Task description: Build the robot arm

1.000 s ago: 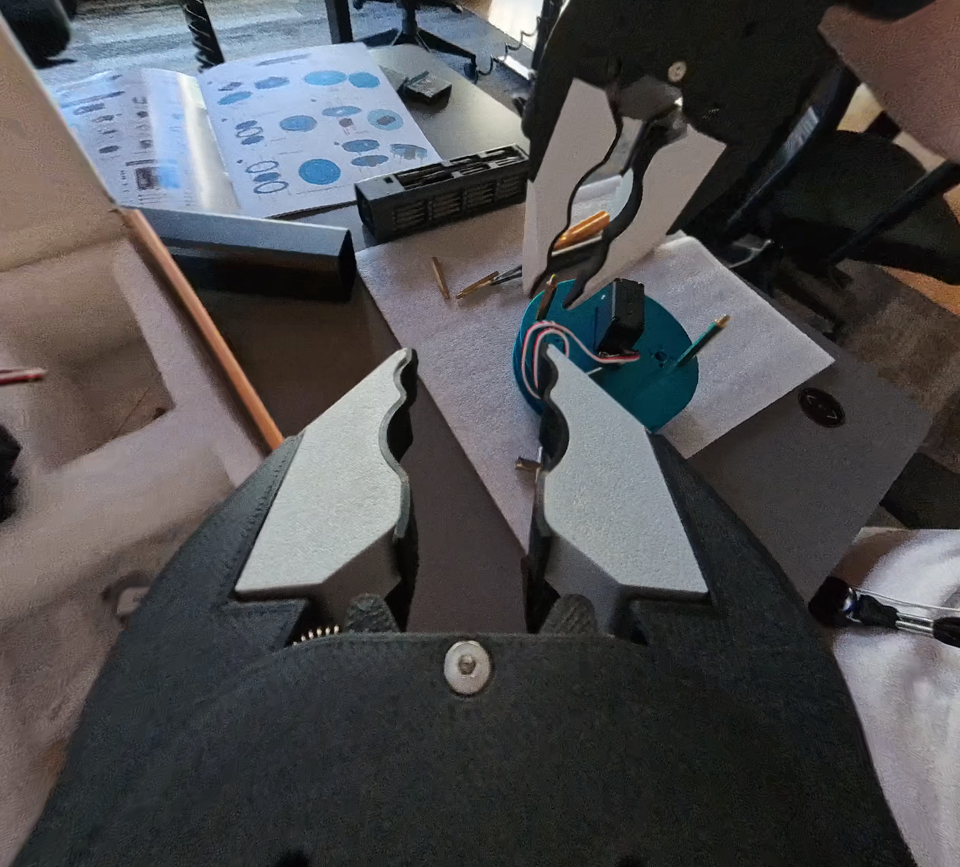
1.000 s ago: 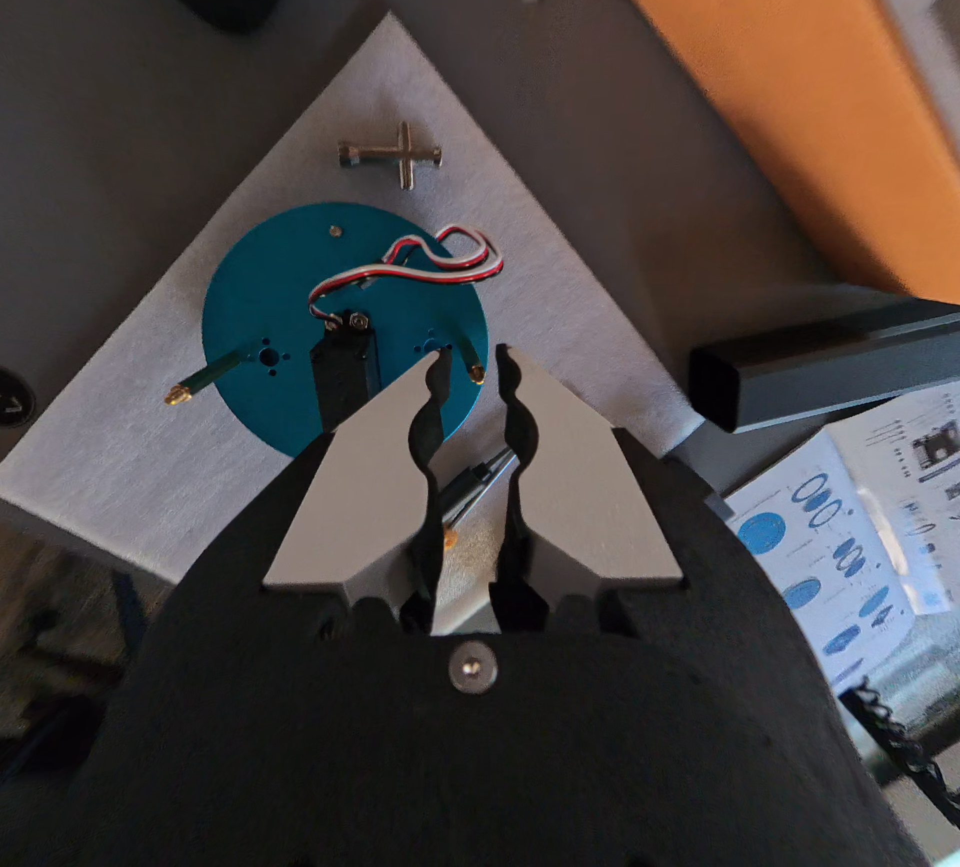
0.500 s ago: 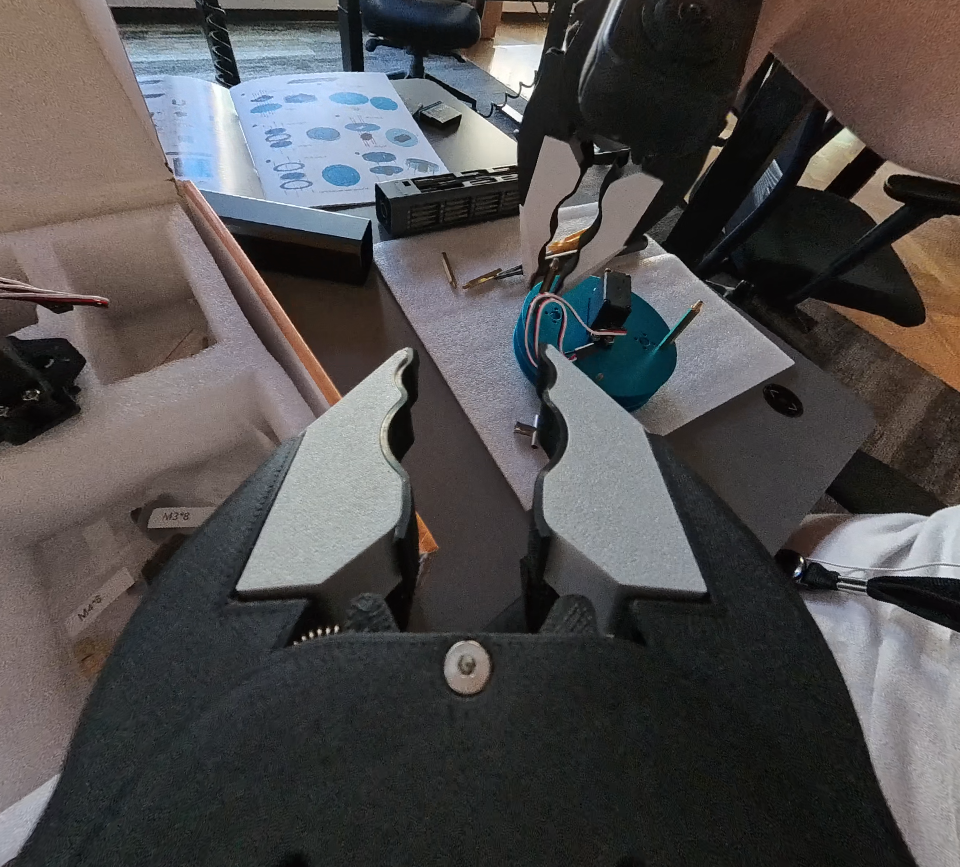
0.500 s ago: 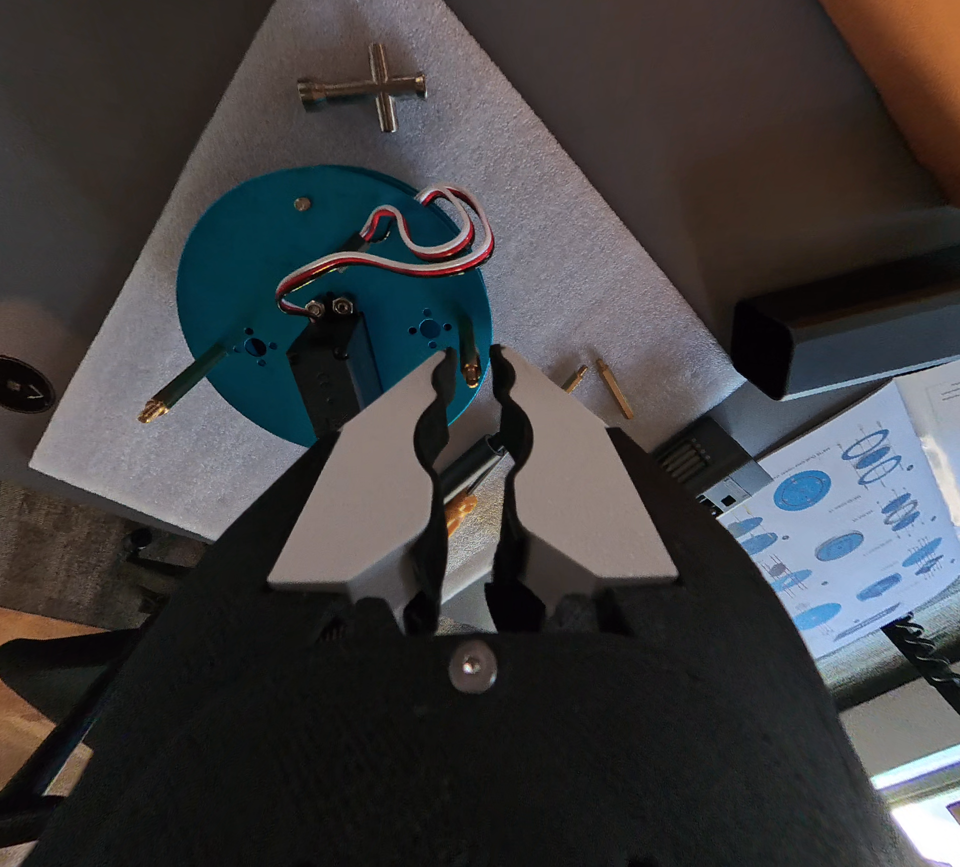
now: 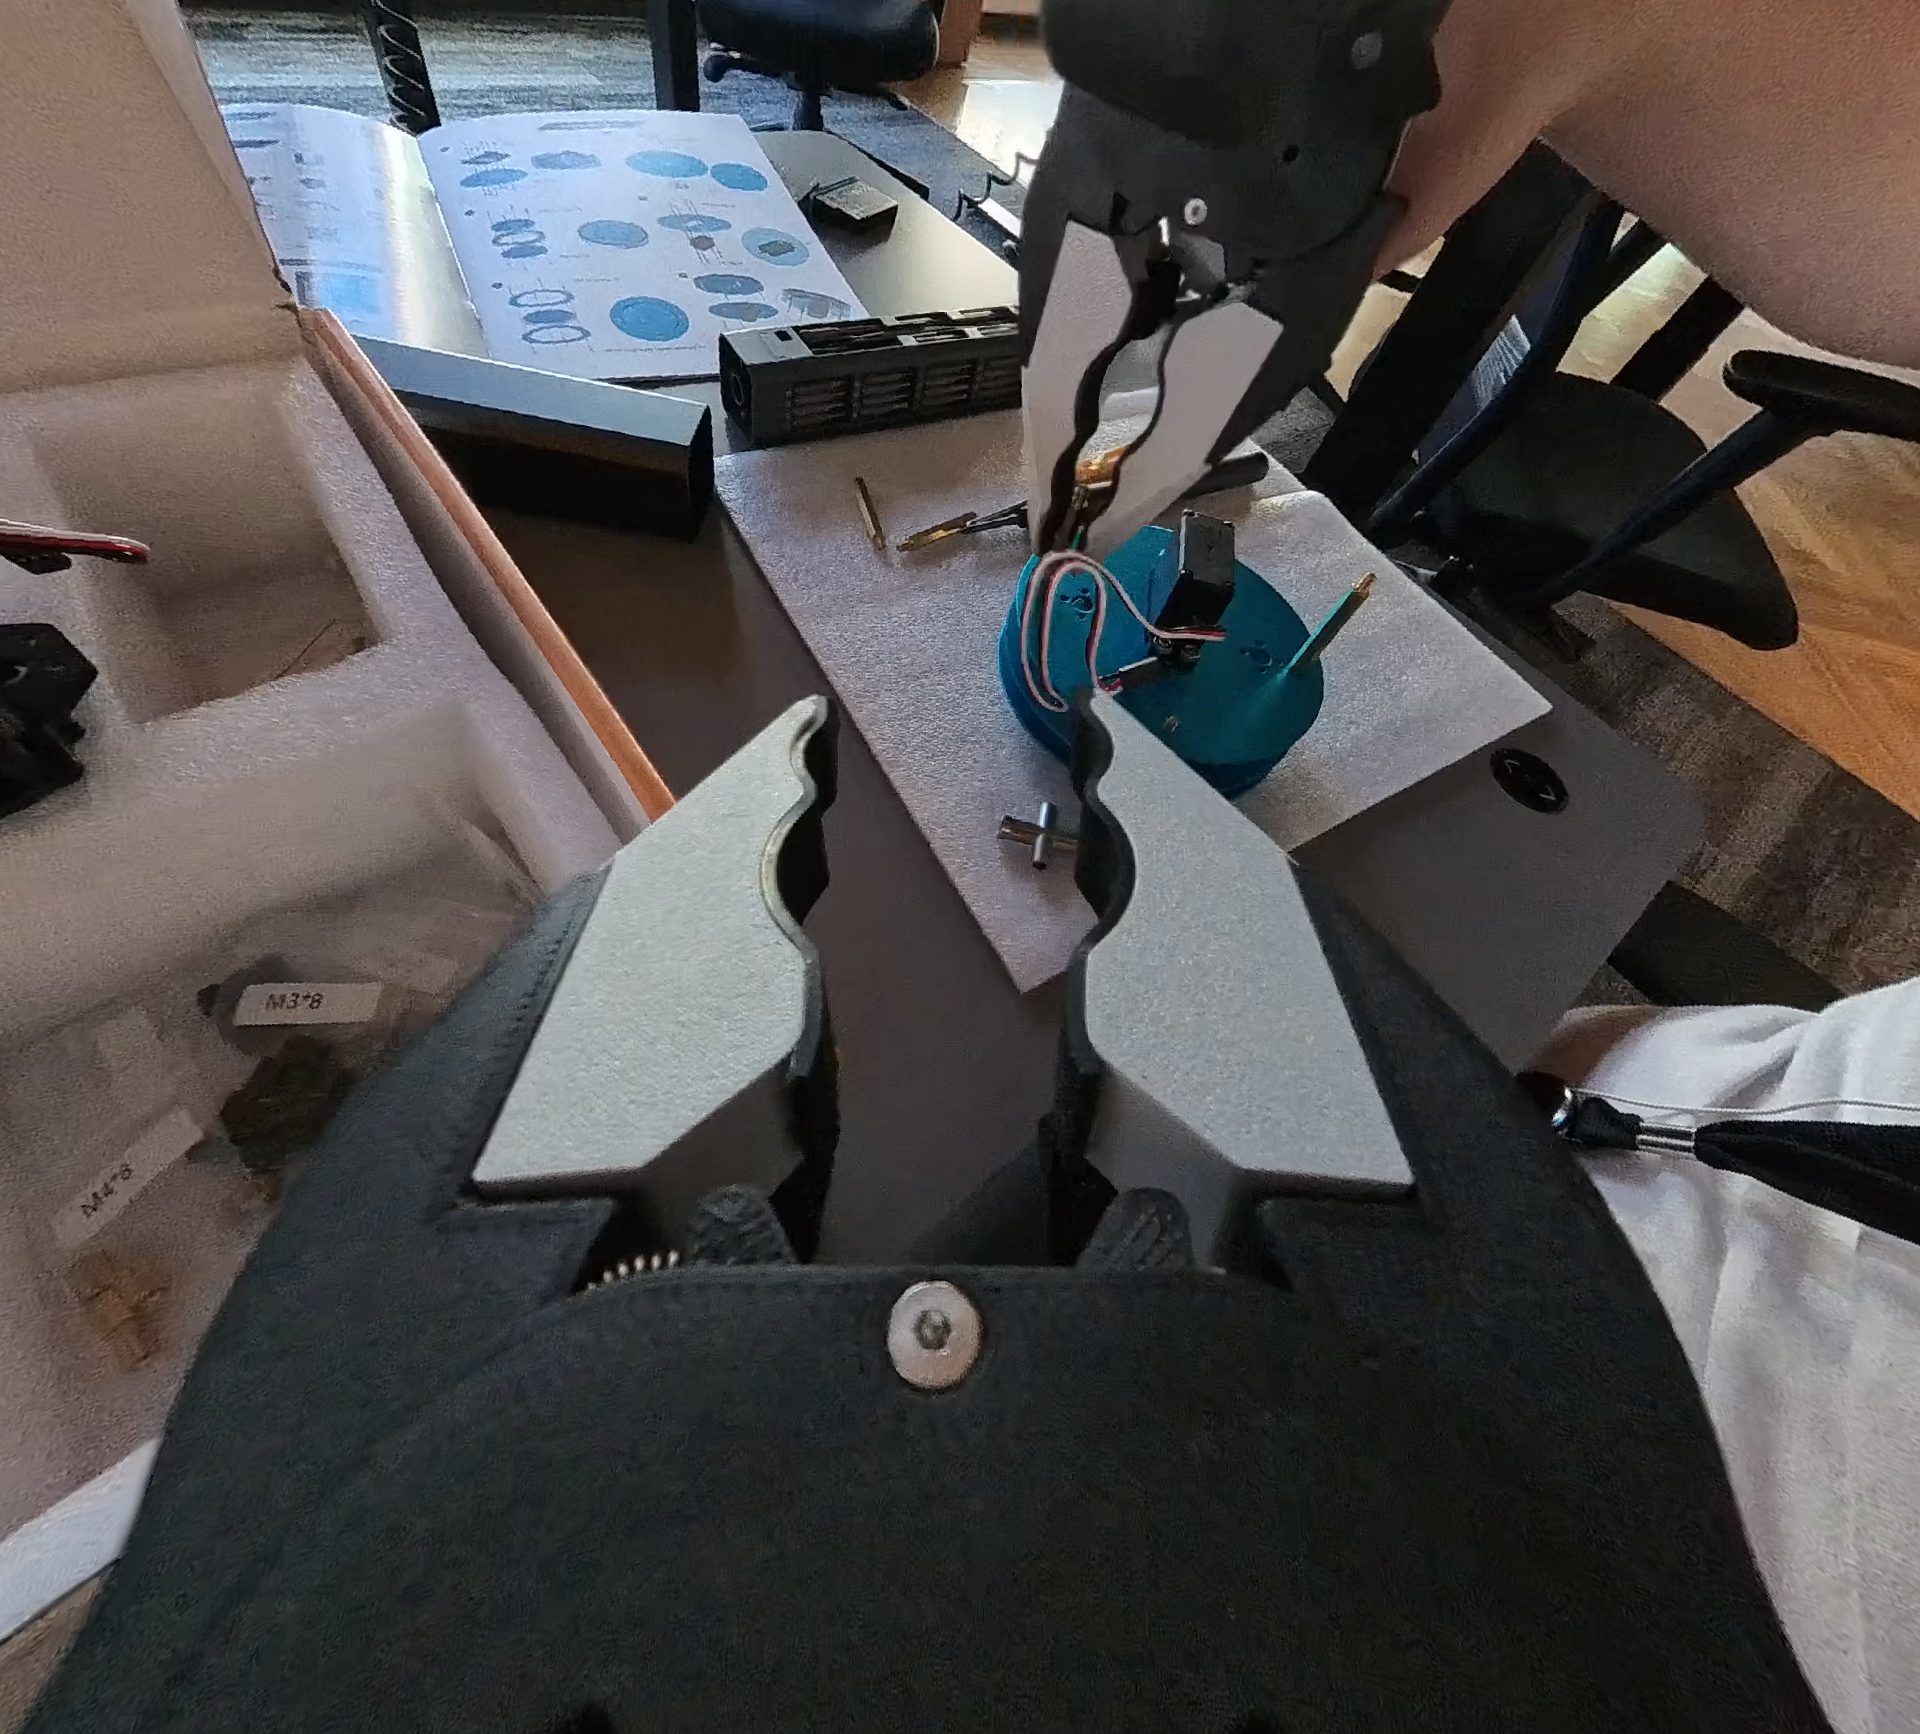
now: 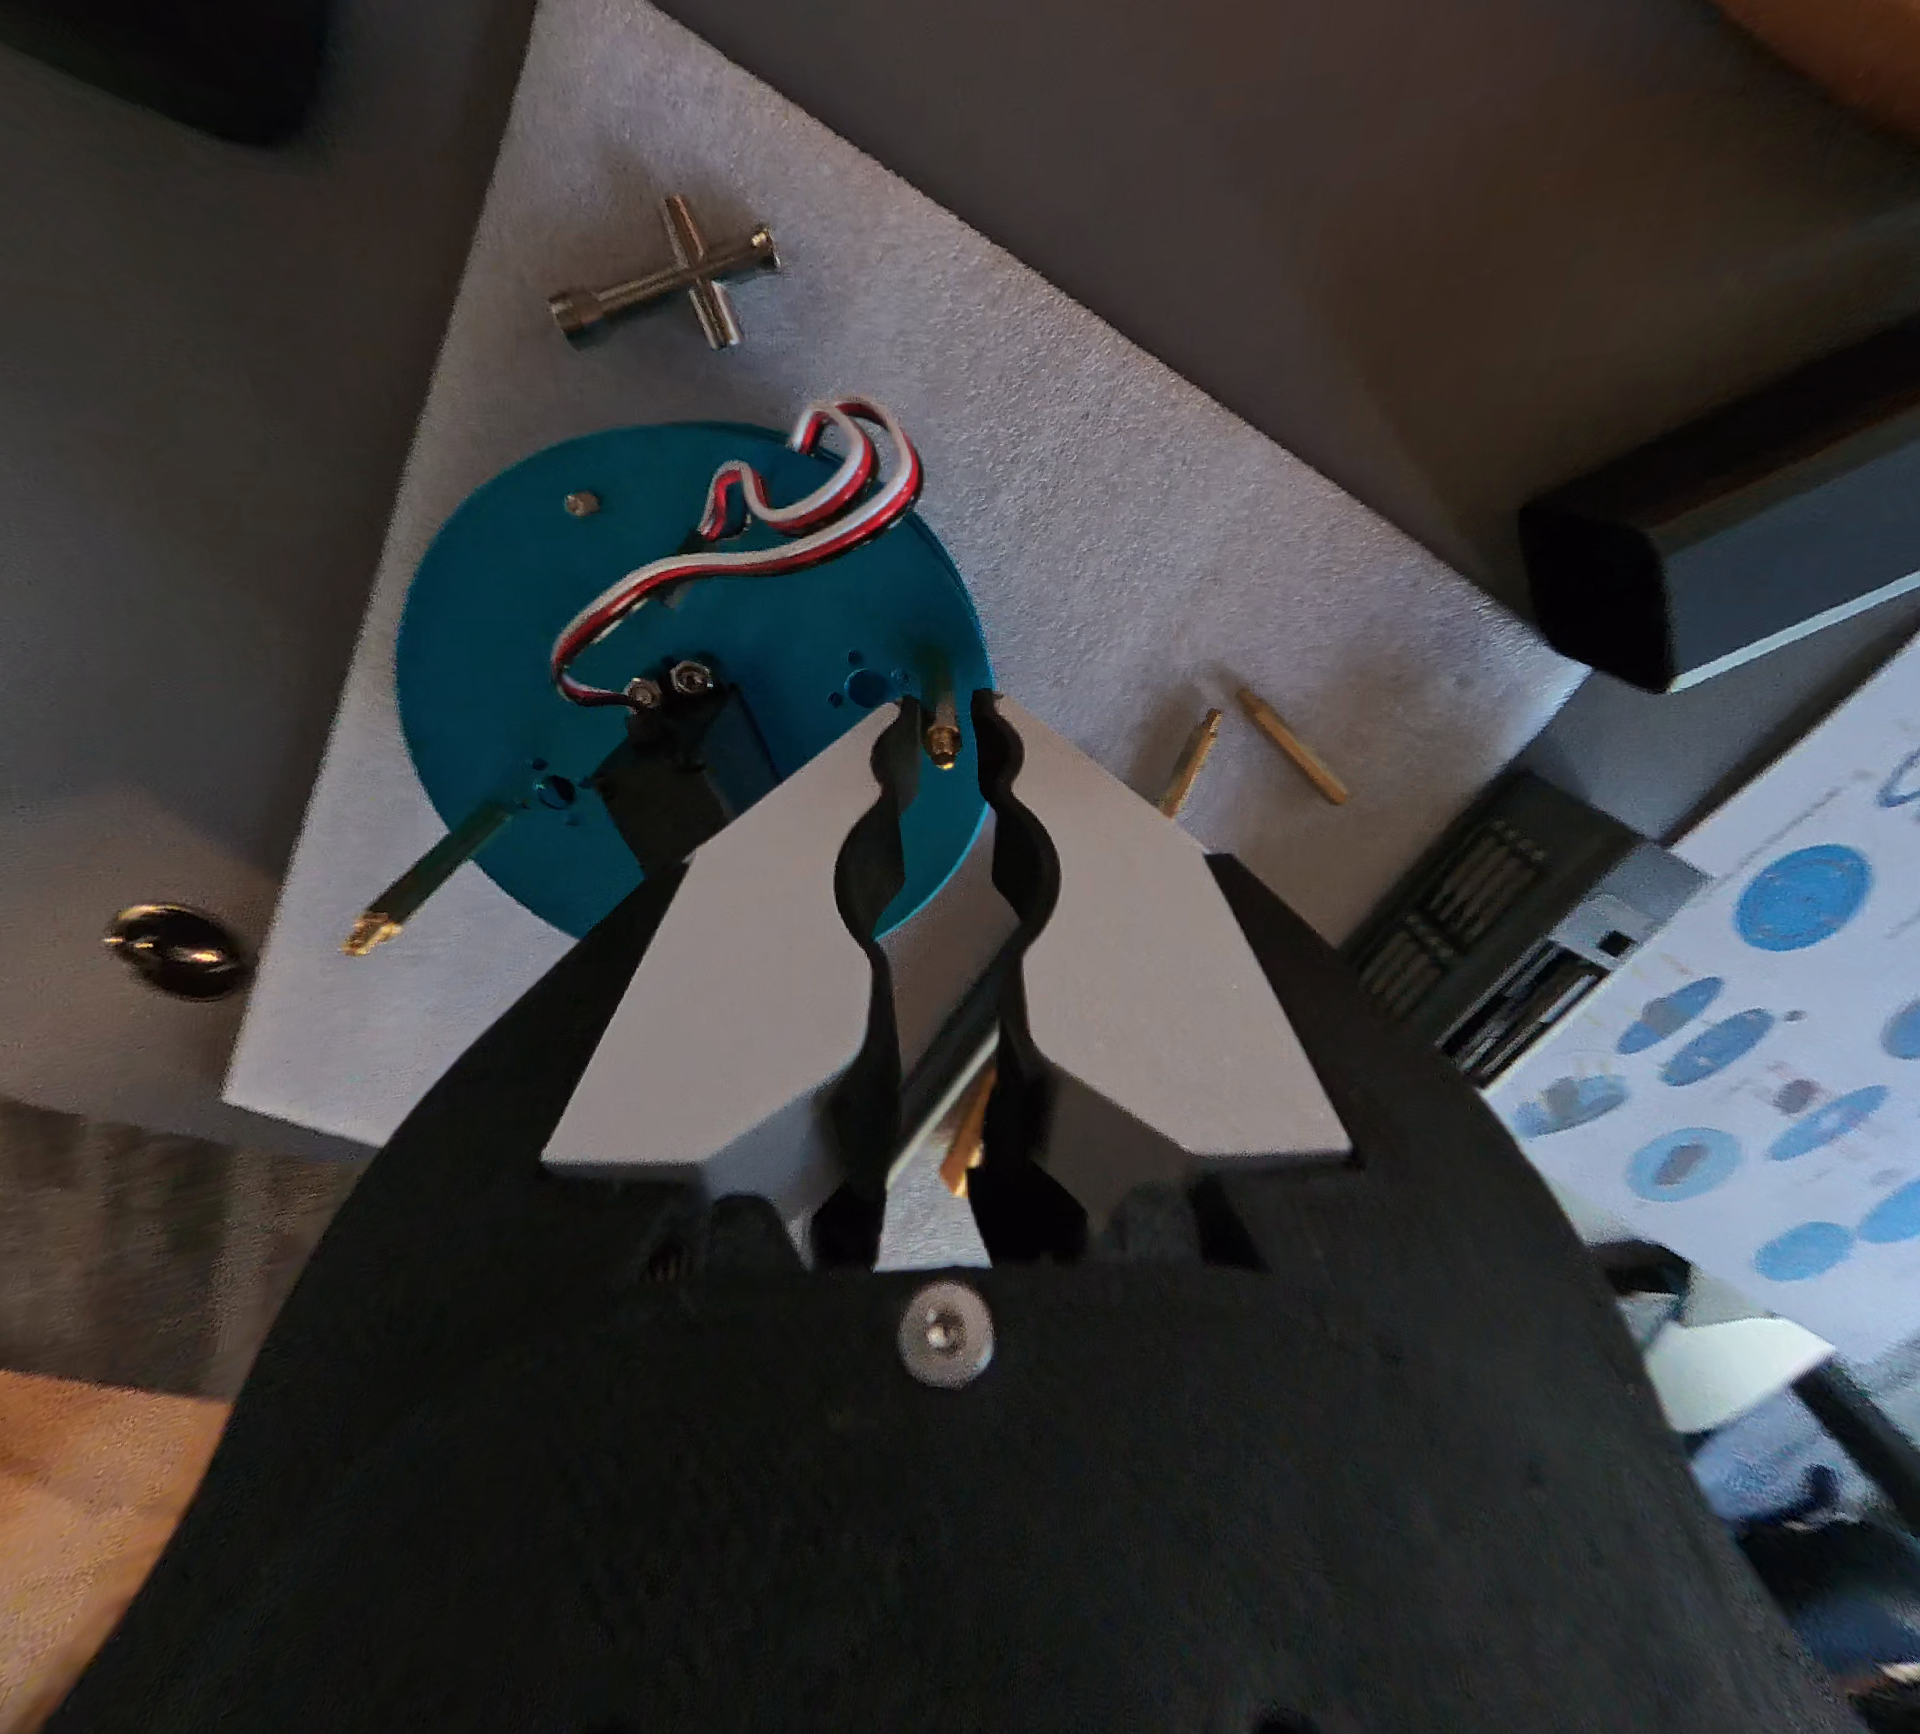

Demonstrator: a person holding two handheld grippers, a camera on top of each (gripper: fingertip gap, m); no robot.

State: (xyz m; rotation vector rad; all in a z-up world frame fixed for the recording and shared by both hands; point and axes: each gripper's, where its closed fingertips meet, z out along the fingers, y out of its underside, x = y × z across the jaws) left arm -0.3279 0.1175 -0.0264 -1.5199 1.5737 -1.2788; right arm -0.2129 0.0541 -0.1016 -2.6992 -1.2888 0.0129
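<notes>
A blue disc (image 6: 499, 645) with a black servo (image 6: 675, 780) and red-white-black wires (image 6: 831, 489) lies on a white foam sheet (image 6: 1091, 489). Two green standoffs with brass tips stand on it. My right gripper (image 6: 940, 708) straddles the top of one standoff (image 6: 940, 718), its jaws narrowly apart with a gap on each side. The other standoff (image 6: 426, 874) leans out at the disc's far side. My left gripper (image 5: 951, 718) is open and empty, hanging back from the disc (image 5: 1174, 676). The right gripper (image 5: 1081, 531) also shows in the left wrist view.
A metal cross wrench (image 6: 675, 276) and two loose brass standoffs (image 6: 1190, 759) lie on the foam. A black tube (image 5: 551, 427), a black bit case (image 5: 873, 380) and an open manual (image 5: 623, 230) lie beyond. A foam-lined parts box (image 5: 208, 541) stands left. Spacing between my two grippers at the tips: around 15 cm. The disc (image 5: 1174, 676) is about 5 cm from my right fingertips and 15 cm from my left.
My right gripper has come closer to the disc and turned, bringing its tips around the standoff's top. My left gripper has drawn back from the disc and stayed open.
</notes>
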